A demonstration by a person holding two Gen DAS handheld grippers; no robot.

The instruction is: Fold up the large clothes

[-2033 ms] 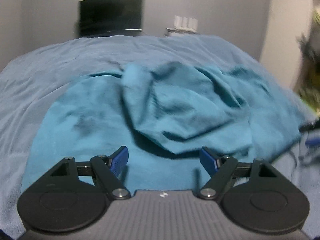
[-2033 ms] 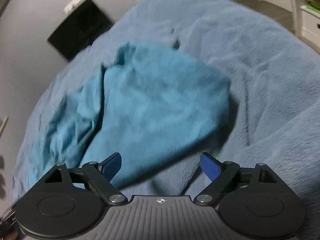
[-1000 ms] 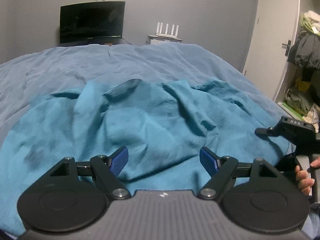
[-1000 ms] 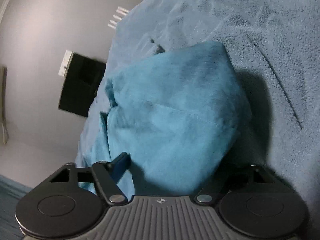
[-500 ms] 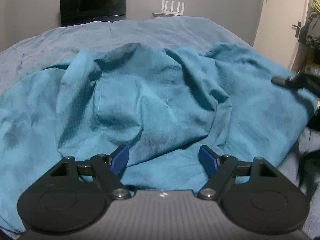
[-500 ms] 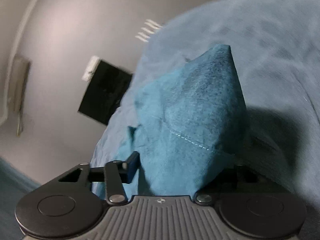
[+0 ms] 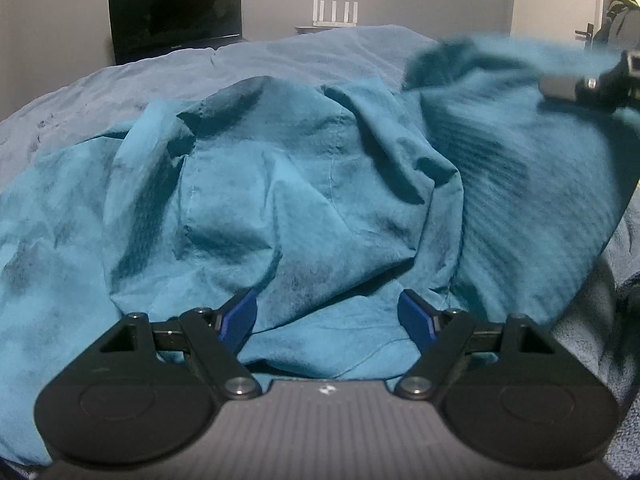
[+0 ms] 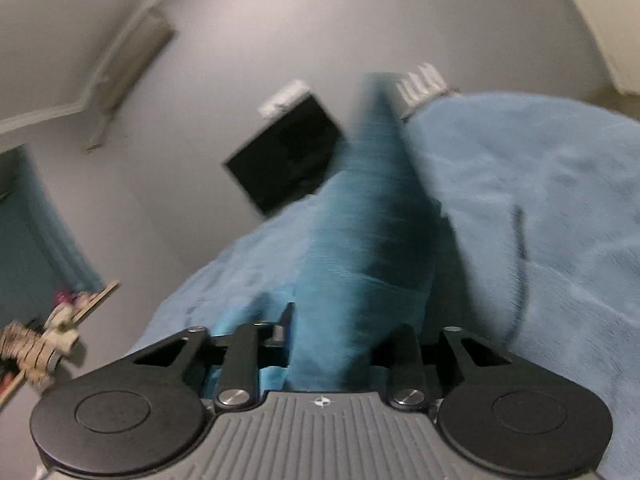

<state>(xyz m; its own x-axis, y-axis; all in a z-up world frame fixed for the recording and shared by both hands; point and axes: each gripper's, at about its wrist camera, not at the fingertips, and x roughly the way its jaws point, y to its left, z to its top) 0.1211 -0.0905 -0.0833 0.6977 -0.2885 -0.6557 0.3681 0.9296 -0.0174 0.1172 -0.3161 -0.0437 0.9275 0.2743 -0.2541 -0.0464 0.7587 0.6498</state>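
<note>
Step in hand: I judge this the opening of a fold, with one edge of the teal garment (image 7: 304,208) raised off the bed (image 7: 120,80).
Right claw (image 8: 332,340): clamped on a bunched edge of the garment, which rises in a blurred ridge from my jaws.
Left claw (image 7: 328,316): jaws apart, gripping nothing, low over the garment's near hem.
Garment: crumpled across the bed, in front of the dark monitor (image 7: 176,12).
Next move: I think my left claw must take the near hem, so both edges travel together.
Left view only: the whole rumpled spread, with my right claw high beside it.
Right view only: cloth pinched between my pads.
</note>
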